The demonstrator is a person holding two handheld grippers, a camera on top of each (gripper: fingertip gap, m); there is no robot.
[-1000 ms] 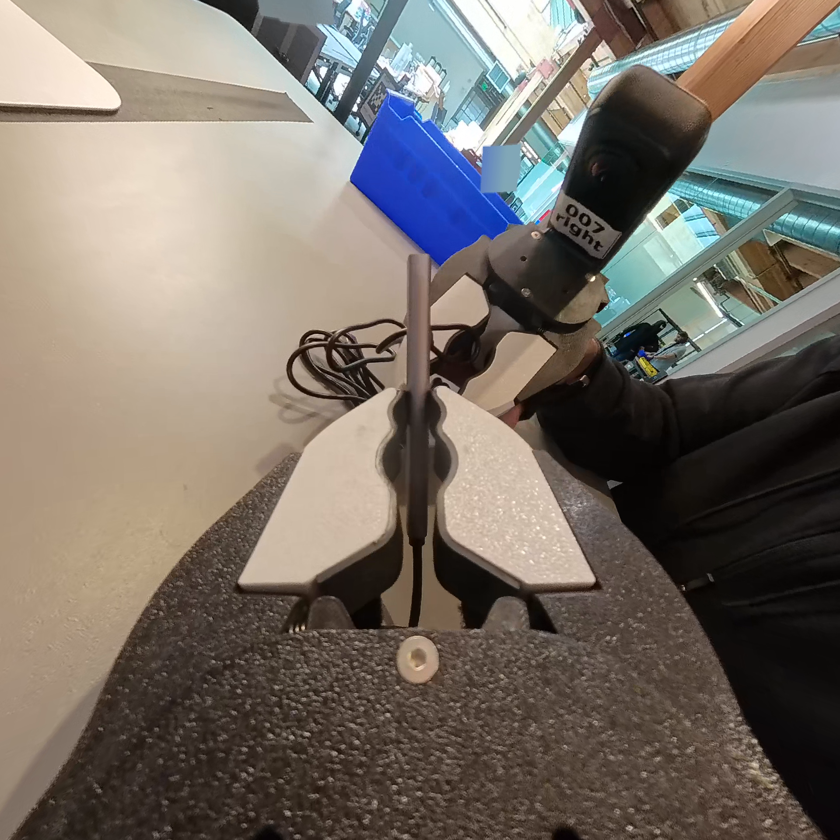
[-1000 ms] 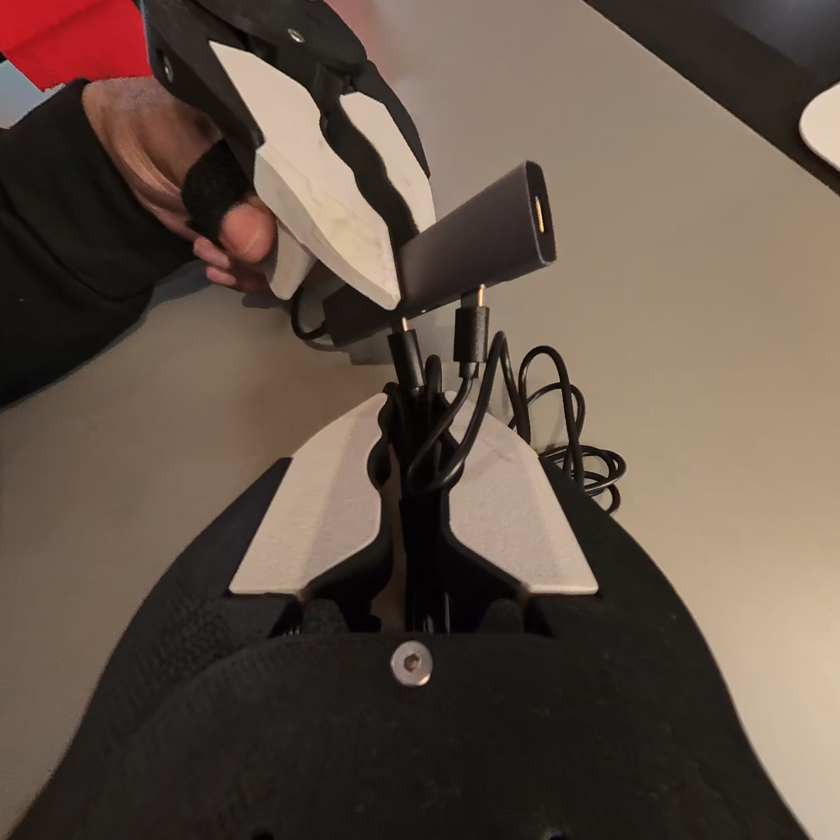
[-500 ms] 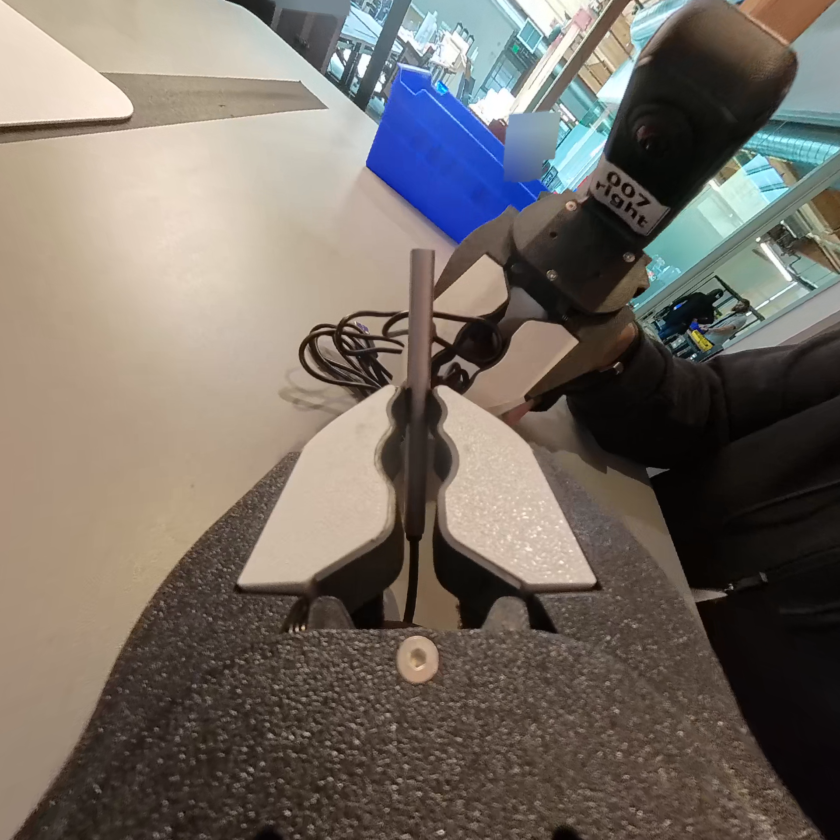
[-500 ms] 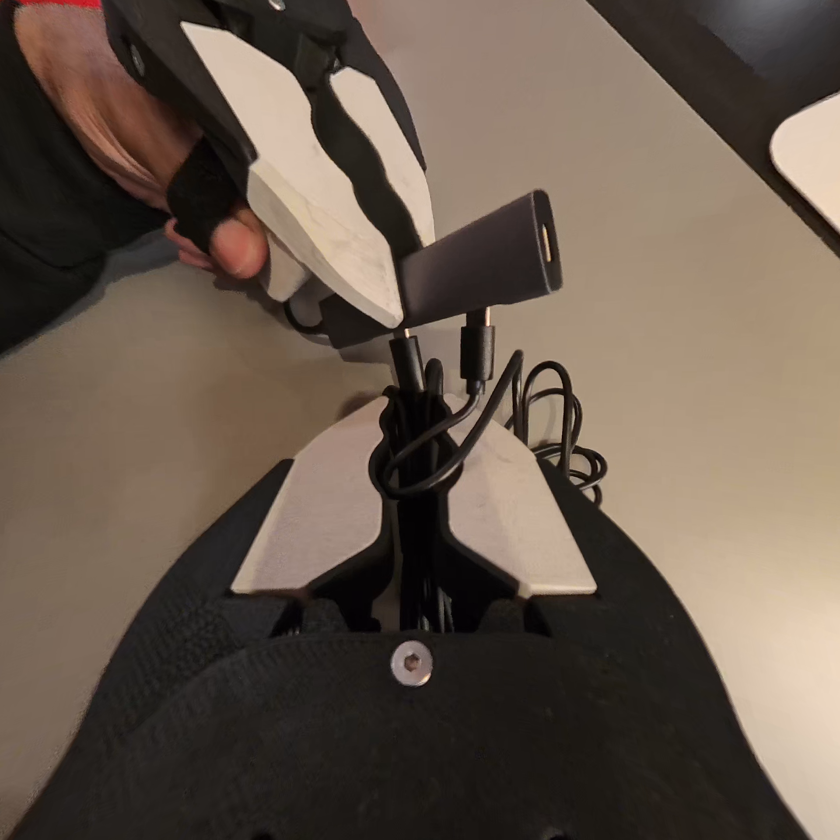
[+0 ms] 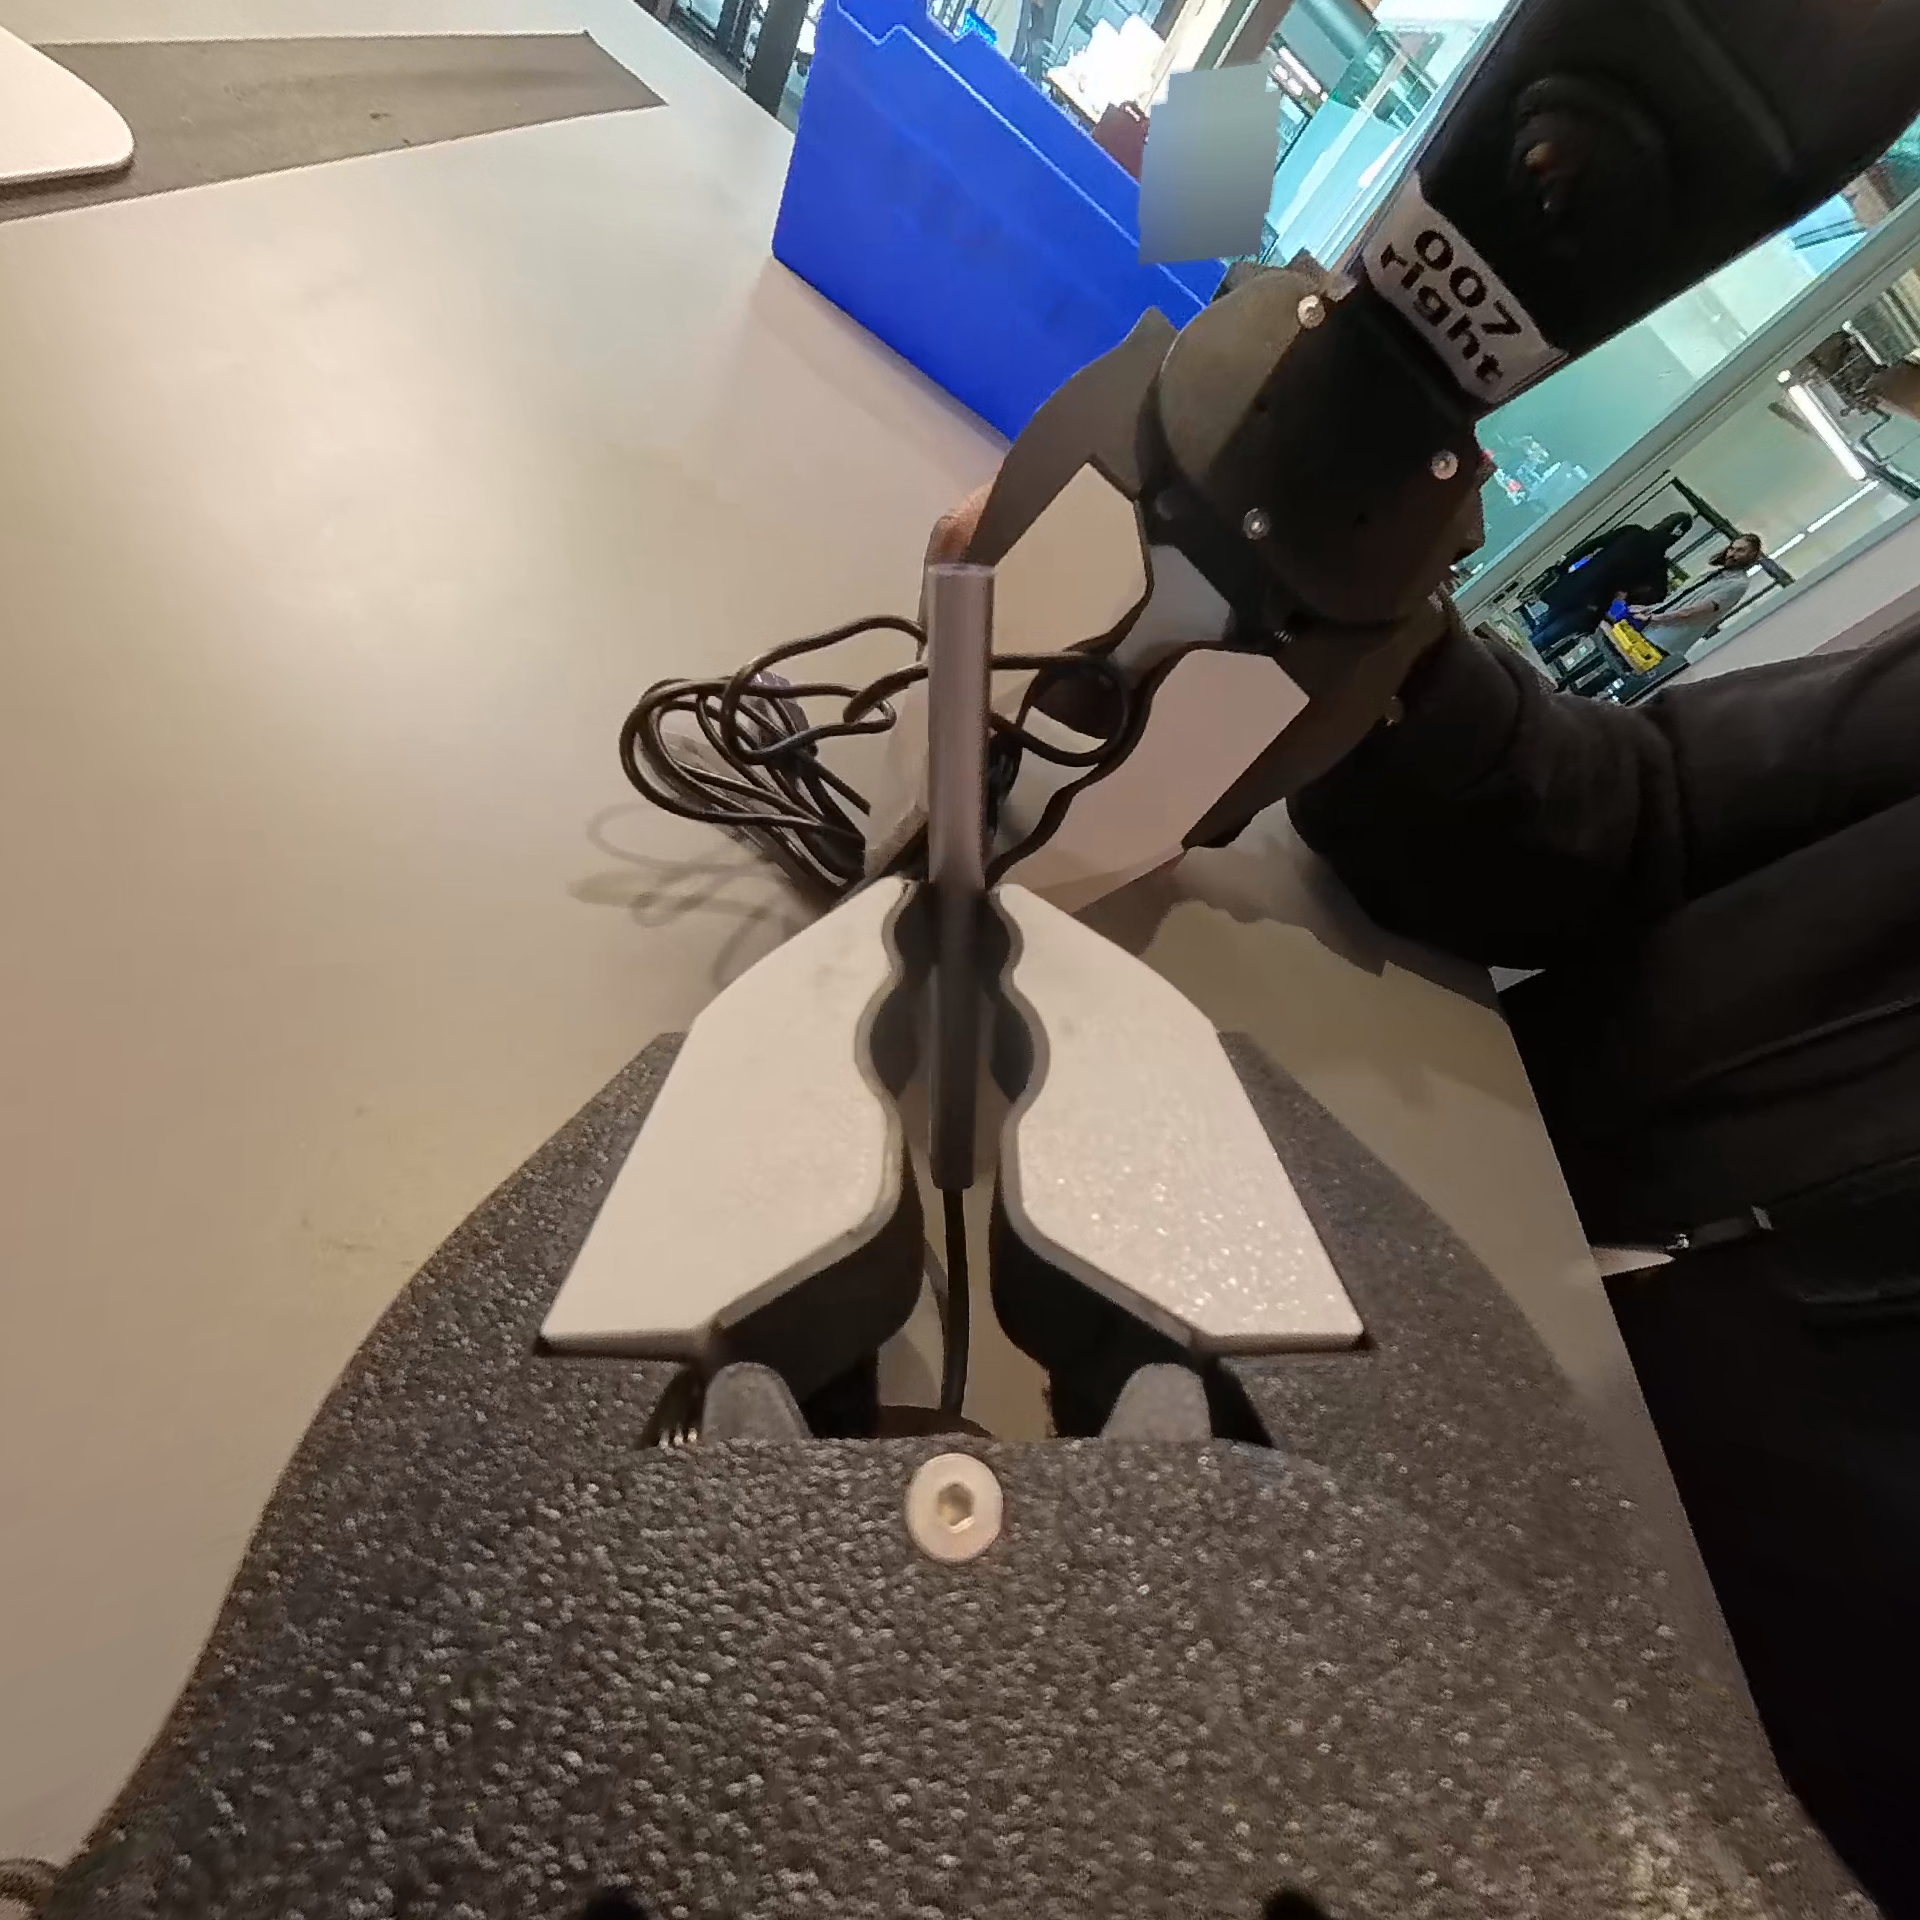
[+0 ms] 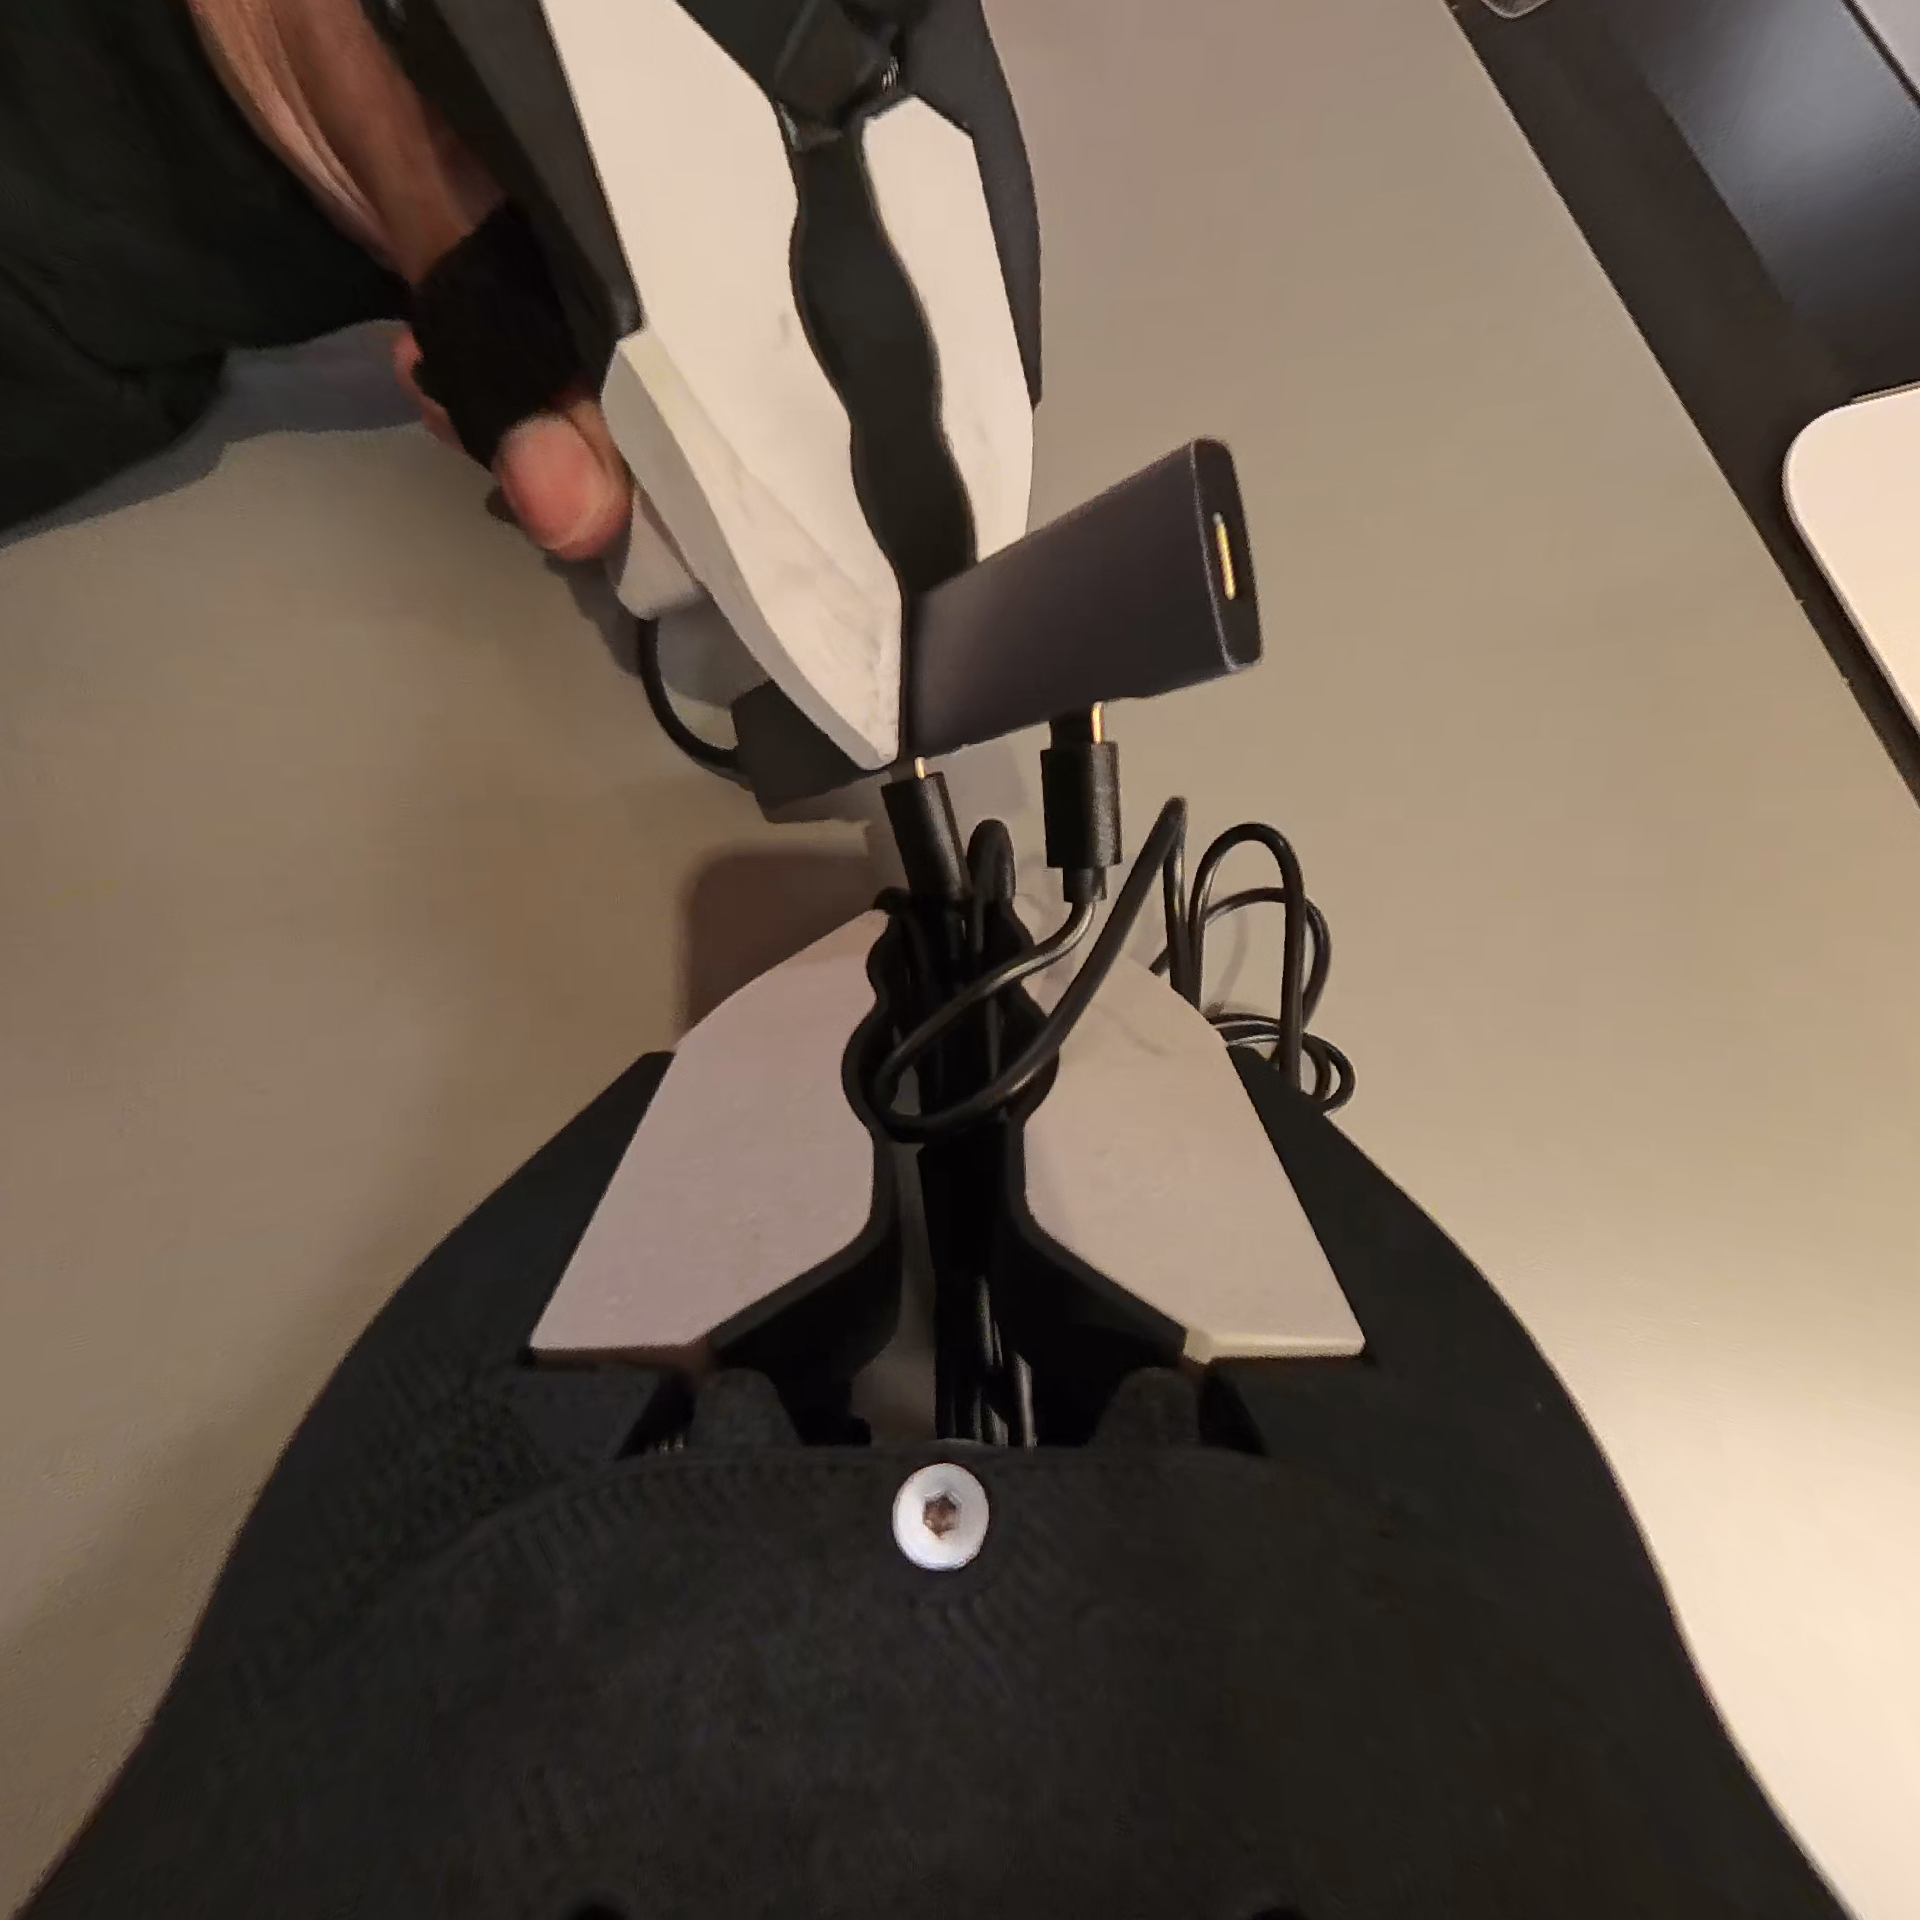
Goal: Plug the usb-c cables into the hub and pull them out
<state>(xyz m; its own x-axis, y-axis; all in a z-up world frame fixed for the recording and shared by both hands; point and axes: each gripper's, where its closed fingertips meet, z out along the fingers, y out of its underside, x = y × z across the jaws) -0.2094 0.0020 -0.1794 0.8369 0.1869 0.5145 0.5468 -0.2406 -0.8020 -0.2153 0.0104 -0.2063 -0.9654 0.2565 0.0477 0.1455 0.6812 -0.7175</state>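
Observation:
My left gripper (image 5: 954, 914) is shut on a slim grey hub (image 5: 958, 727), held edge-on and sticking out past the fingertips. In the right wrist view the hub (image 6: 1081, 613) juts right from the left gripper (image 6: 914, 634), a port showing on its end. My right gripper (image 6: 956, 925) is shut on a bunch of black usb-c cables (image 6: 966, 1049). Two black plugs (image 6: 1081, 810) point up at the hub's lower edge with their metal tips showing. I cannot tell how deep they sit. The right gripper (image 5: 1049, 769) shows just behind the hub.
A loose coil of black cable (image 5: 748, 727) lies on the beige table (image 5: 312, 623). A blue bin (image 5: 935, 208) stands at the far edge. A white pad (image 6: 1860, 540) lies on a dark strip at the right. A person's dark sleeve (image 5: 1558, 779) fills the right side. The grippers are tip to tip, or close to it.
Both grippers keep their holds. The hub and left gripper have come closer and larger in the right wrist view. The right gripper has tilted further over the hub.

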